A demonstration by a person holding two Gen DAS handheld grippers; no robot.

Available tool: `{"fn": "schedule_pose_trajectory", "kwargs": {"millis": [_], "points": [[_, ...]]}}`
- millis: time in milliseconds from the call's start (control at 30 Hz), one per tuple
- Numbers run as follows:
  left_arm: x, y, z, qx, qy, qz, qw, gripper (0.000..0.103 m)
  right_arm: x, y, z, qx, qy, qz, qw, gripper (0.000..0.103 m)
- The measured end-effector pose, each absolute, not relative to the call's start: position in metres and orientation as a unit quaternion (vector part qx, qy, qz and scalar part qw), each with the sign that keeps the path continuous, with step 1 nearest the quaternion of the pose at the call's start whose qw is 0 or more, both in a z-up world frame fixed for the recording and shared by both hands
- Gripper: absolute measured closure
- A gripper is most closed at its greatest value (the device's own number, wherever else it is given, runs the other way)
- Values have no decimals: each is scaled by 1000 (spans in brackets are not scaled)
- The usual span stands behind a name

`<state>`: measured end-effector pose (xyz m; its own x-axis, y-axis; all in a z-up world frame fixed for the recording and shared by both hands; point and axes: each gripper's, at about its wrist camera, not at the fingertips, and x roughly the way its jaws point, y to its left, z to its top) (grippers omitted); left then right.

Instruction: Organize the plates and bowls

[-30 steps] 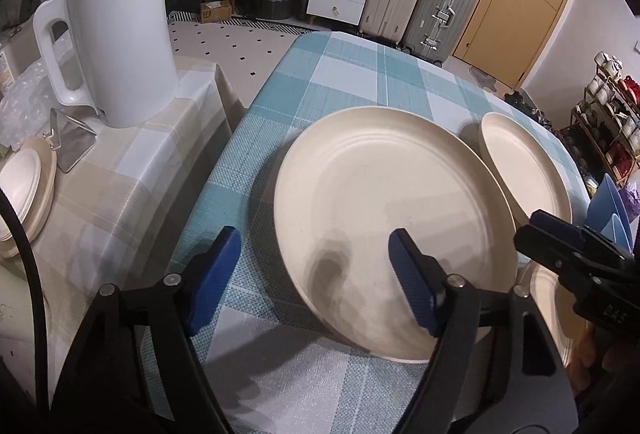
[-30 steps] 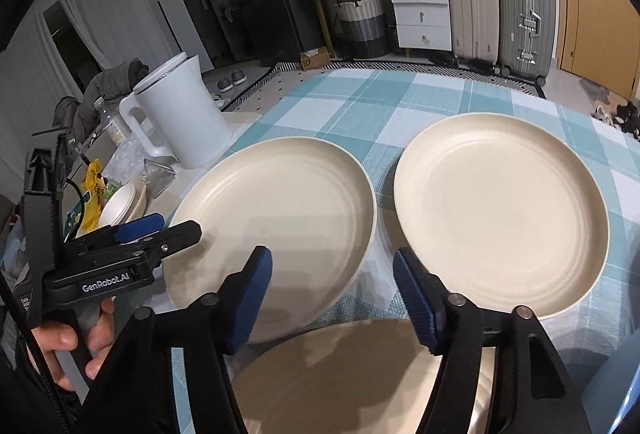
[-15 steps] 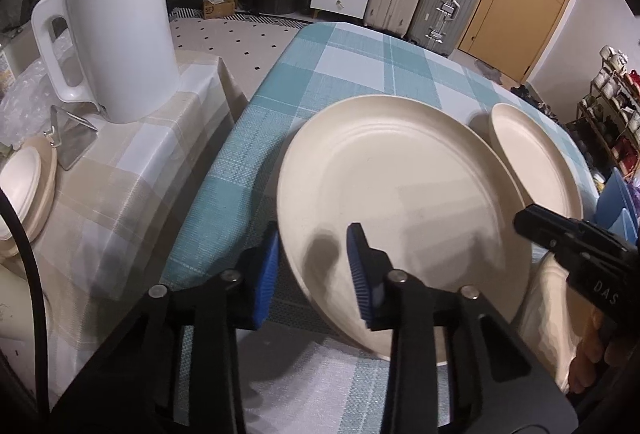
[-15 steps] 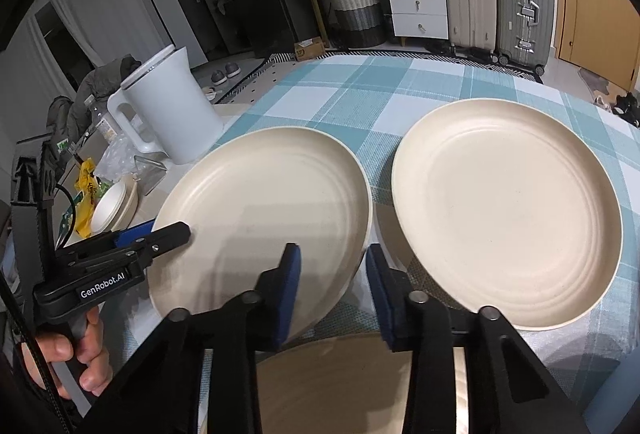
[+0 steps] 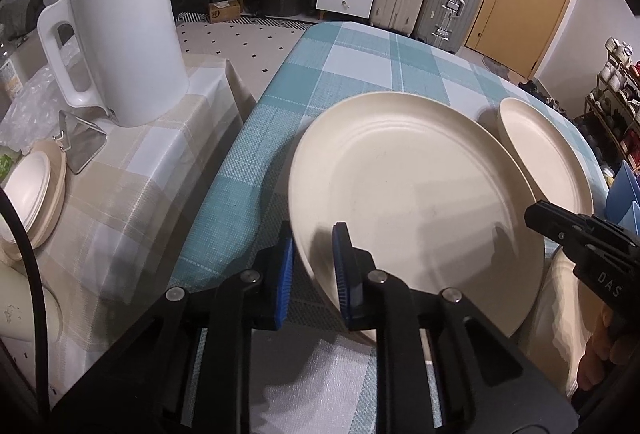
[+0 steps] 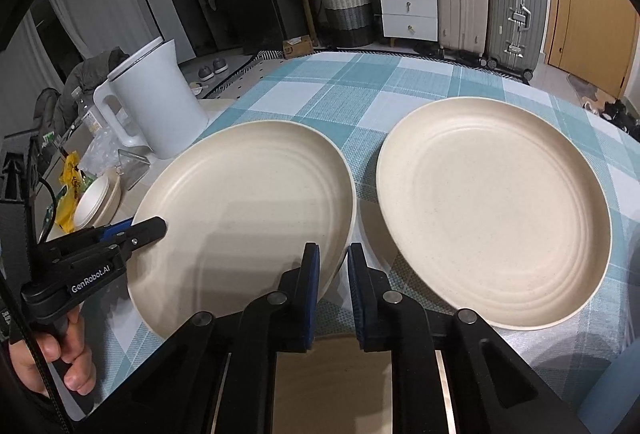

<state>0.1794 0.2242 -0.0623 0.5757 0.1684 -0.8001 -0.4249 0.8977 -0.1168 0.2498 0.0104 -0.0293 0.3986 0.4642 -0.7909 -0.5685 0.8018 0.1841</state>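
Two cream plates lie side by side on a checked tablecloth point(image 6: 400, 90). Both grippers pinch the left plate point(image 6: 248, 218): the left gripper point(image 5: 313, 266) and the right gripper point(image 6: 333, 274) take opposite rim edges, probably to lift it level onto the right plate point(image 6: 496, 210).

Open cloth point(image 6: 360, 94) past plates point(image 6: 248, 218); kettle point(image 6: 160, 102) blocking left.

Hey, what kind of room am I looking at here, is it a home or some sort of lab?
Most likely a lived-in home, a dining area: a checked tablecloth with cream plates, a white kettle on a side table, and suitcases beside a white chest of drawers.
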Motion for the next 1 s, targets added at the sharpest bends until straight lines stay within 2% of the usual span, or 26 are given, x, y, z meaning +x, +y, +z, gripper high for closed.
{"fn": "schedule_pose_trajectory", "kwargs": {"millis": [1000], "points": [[143,198,-10,-127,390,177,895,87,219,-10,11,-51,386,329,860,88]]}}
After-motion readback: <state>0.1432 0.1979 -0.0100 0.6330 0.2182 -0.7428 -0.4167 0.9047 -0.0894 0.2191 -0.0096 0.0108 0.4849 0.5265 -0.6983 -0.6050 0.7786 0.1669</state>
